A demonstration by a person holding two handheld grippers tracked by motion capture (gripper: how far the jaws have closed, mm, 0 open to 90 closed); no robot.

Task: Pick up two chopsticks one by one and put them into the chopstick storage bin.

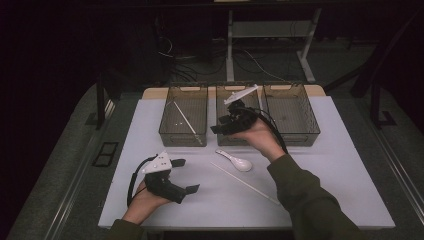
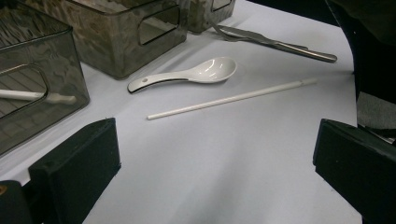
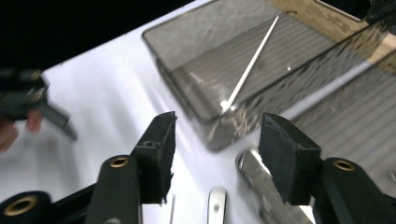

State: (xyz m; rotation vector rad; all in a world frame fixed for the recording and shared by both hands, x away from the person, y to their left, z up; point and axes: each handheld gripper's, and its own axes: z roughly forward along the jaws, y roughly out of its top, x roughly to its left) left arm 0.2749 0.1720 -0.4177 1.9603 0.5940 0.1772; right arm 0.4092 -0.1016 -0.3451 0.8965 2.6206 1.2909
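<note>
While the right gripper hangs over the near wall of the middle bin, its jaws stand apart with nothing between them. Right gripper view: the pads frame the corner of the left bin, which holds one white chopstick. Left gripper sits low at the near left of the white mat, jaws wide open and empty. Between the hands, on the mat: a white ceramic spoon lying just near of the middle bin, bowl to the right, and a second white chopstick lying loose, just near of the spoon, running near-right. Metal cutlery lies farther off beside the bins; exact kind unclear. Right bin is at far right.
</note>
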